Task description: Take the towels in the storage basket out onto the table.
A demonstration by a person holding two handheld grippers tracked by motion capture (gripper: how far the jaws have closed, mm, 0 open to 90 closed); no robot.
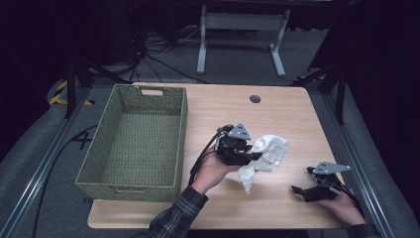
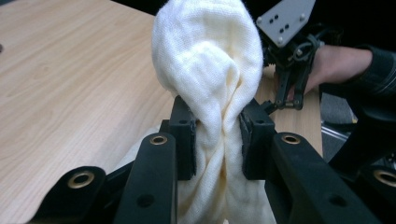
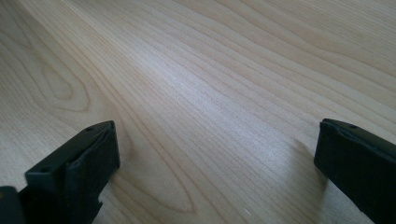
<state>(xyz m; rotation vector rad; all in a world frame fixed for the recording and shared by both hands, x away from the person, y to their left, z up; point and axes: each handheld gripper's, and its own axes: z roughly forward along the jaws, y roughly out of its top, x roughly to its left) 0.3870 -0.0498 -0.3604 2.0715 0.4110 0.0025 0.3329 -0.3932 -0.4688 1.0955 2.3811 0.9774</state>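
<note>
A green woven basket (image 1: 133,141) sits on the left part of the wooden table (image 1: 277,114), and it is the landmark here. Just to the right of the basket, the left gripper (image 1: 255,153) has its jaws pinched on a bunched cream cloth (image 1: 265,154); in the left gripper view the pads bite into a narrow gathered waist of the fabric (image 2: 210,60), with a bulge above and loose folds hanging below. One tail of the cloth droops to the tabletop. Much farther right of the basket, near the table's right edge, the right gripper (image 1: 299,191) rests low over bare wood, its jaws spread wide with nothing between them.

The likely risk is the hanging tail: if the cloth is carried toward the basket, it could drag on the table or snag on the basket's rim, pulling the fabric out of the narrow grip.
</note>
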